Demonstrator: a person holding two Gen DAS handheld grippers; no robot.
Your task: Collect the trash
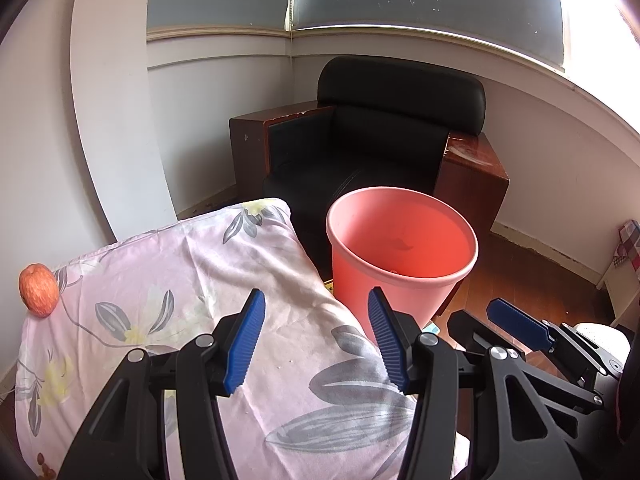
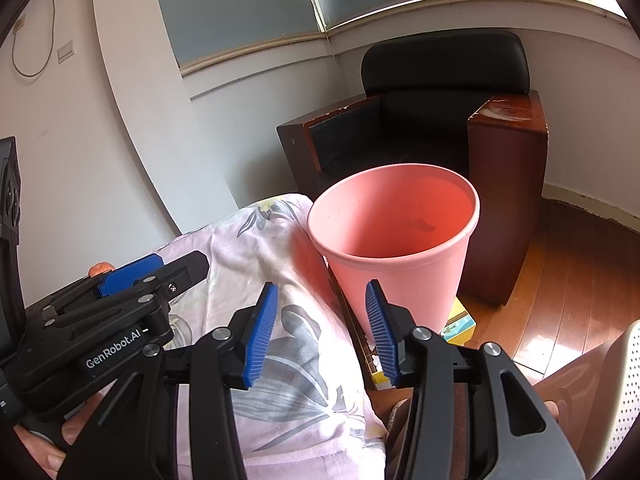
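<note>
Left wrist view. Left gripper (image 1: 316, 340) holds nothing, blue pads spread wide apart, over a bed (image 1: 200, 280) with a pink floral cover. Pink bin (image 1: 400, 256) stands at 1 o'clock from the gripper, just beside the bed's edge; its right-hand pad overlaps the bin's lower wall in the picture, contact not determinable. Bin interior shows a small dark mark on the far wall; contents otherwise not readable. An apple (image 1: 39, 289) sits on the bed at 9 o'clock, near the far left edge, well apart from the gripper. Black armchair (image 1: 384, 136) with brown wooden sides stands at 12 o'clock behind the bin, in the room corner. Right gripper (image 1: 520, 326) enters at 3 o'clock; only one blue pad shows here, so its spread cannot be read from this side.

Right wrist view. Right gripper (image 2: 322, 332) also carries nothing, pads apart, poised over the bed's (image 2: 280, 248) edge. Bin (image 2: 394, 236) at 12 to 1 o'clock, mouth open toward the camera. Armchair (image 2: 436, 100) beyond it at 1 o'clock. Left gripper (image 2: 132, 270) lies at 9 o'clock, a sliver of the apple (image 2: 100, 268) showing behind it. Wooden floor (image 2: 560, 280) at 3 o'clock.
</note>
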